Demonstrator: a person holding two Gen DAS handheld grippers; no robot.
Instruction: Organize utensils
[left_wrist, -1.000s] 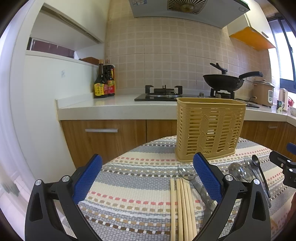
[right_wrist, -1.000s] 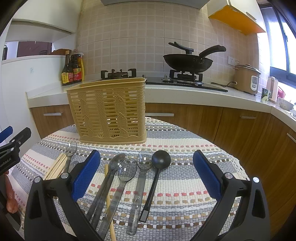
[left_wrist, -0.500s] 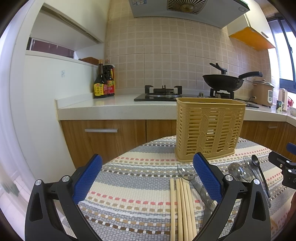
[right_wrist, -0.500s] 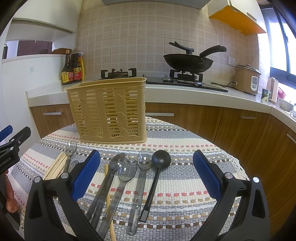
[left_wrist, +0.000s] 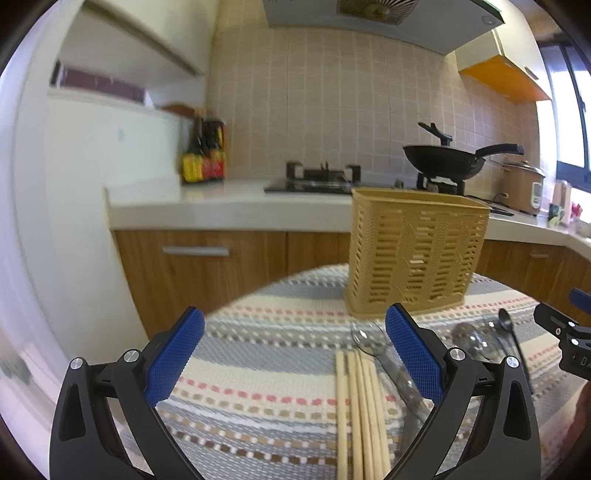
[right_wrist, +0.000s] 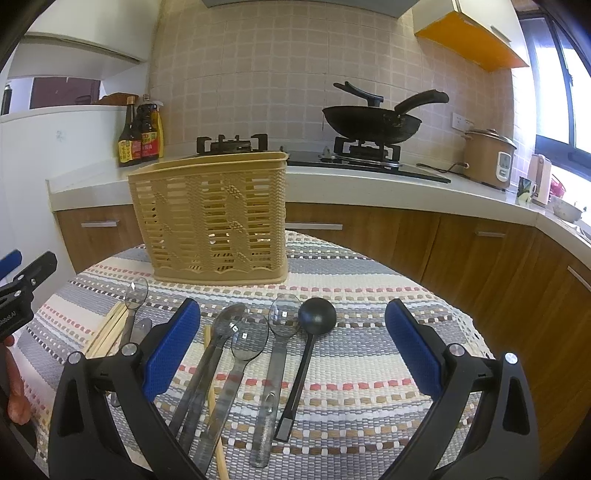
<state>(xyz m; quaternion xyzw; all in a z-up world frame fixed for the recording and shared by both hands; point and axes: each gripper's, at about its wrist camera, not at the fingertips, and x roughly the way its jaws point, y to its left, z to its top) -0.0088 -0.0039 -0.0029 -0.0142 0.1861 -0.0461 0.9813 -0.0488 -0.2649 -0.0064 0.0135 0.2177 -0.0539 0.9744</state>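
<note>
Blue-padded and spread wide, my left gripper and right gripper are both hovering empty over the striped cloth. Chopsticks are lying beneath my left, spoons beneath my right, the yellow basket standing upright just behind them.

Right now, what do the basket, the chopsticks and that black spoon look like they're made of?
Basket: tan plastic, likely; moulded slotted weave, matte. Chopsticks: pale bamboo or wood, unvarnished look. Black spoon: matte black plastic, probably; no metallic shine.
</note>
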